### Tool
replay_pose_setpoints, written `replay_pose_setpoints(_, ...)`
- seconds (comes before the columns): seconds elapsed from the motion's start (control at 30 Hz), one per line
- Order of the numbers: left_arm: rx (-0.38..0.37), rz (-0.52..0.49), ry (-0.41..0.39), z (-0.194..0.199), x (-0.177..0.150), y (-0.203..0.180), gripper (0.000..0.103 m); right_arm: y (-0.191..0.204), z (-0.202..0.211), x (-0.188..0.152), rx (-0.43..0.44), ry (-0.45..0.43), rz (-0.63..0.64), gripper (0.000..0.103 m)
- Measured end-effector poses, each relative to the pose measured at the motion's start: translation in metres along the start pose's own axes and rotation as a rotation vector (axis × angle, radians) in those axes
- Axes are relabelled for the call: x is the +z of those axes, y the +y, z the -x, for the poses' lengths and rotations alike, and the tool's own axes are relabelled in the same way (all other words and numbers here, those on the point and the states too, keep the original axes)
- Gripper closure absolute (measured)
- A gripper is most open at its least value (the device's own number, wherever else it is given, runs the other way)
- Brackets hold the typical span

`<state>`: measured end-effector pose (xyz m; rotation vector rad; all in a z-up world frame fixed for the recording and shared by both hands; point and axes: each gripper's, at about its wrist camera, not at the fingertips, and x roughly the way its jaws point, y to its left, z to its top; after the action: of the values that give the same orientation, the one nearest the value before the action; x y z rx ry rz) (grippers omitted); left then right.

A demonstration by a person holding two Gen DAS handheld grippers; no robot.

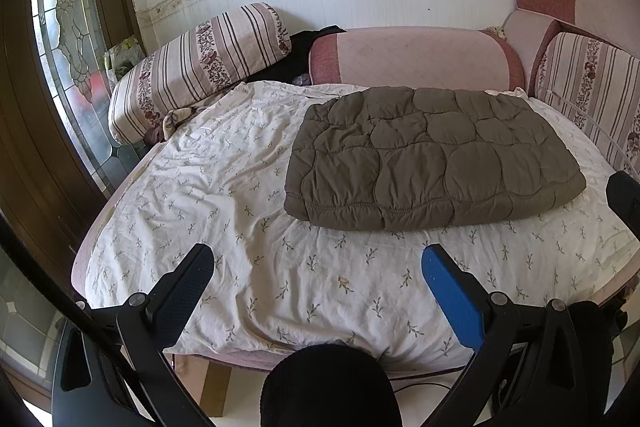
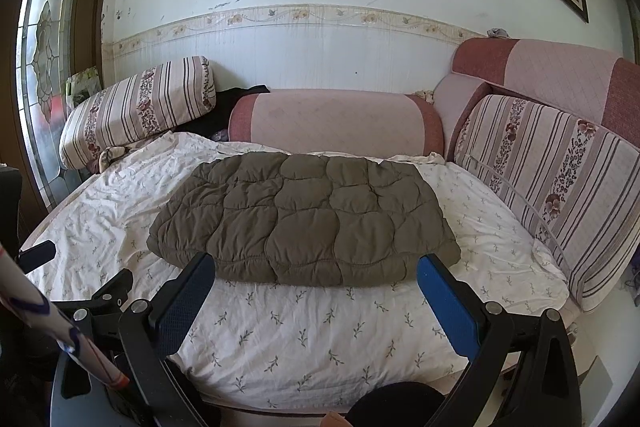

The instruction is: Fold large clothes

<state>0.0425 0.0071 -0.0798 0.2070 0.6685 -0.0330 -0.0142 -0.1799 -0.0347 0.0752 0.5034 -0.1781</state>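
Right wrist view: your right gripper is spread wide, empty; folded brown quilted jacket sits mid-frame on the sheet. Left gripper likewise apart (striped cushion right edge).

A folded jacket lies on the bed, just ahead of the right gripper's fingers. Behind it sits a bolster; a cushion leans to the fingers' right, a pillow far left.

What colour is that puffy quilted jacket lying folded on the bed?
The quilted jacket is a plain olive brown, with no print. The right wrist view shows it best.
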Motion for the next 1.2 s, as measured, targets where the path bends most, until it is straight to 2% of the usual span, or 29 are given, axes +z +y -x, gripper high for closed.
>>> replay_pose_setpoints(1.2,0.003,-0.002,0.000,-0.0001,-0.0020,-0.0015,0.000,-0.0061,-0.0014,-0.0036,0.003,0.001,0.017,0.000)
